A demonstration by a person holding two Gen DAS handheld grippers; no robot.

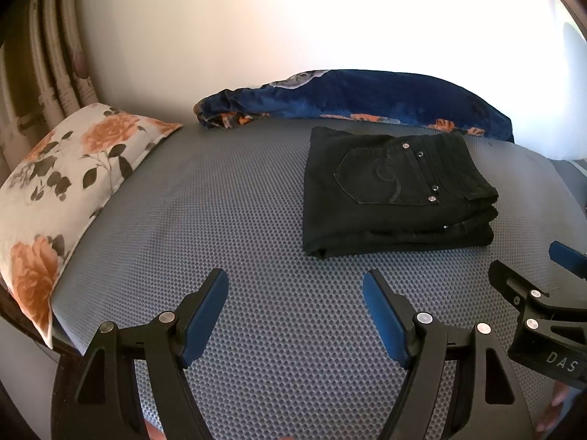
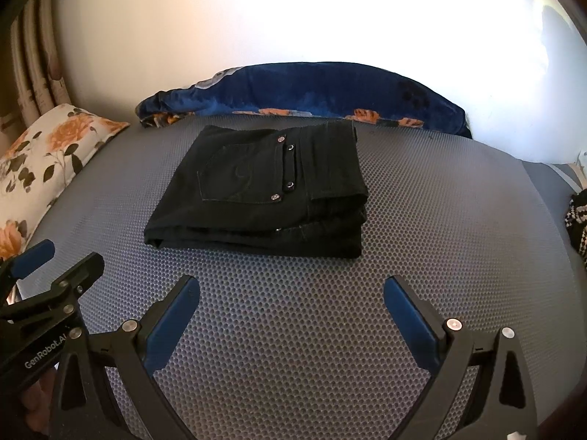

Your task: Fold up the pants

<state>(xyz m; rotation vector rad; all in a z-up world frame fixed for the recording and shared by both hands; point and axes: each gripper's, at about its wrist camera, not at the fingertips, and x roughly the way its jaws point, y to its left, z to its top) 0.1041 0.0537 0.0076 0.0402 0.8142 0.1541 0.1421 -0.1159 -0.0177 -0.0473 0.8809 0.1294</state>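
Observation:
A pair of black pants (image 1: 396, 190) lies folded in a compact stack on the grey honeycomb mattress (image 1: 220, 220), back pocket with metal rivets facing up. It also shows in the right wrist view (image 2: 264, 190), centred ahead. My left gripper (image 1: 295, 286) is open and empty, held above the mattress to the near left of the pants. My right gripper (image 2: 291, 293) is open and empty, just in front of the pants. Each gripper shows in the other's view: the right gripper (image 1: 524, 260) at the right edge, the left gripper (image 2: 71, 251) at the left edge.
A floral pillow (image 1: 66, 190) lies along the mattress's left side. A dark blue floral blanket (image 1: 367, 99) is bunched against the white wall behind the pants. A black-and-white knit item (image 2: 578, 223) sits at the right edge. Curtains (image 1: 44, 73) hang at far left.

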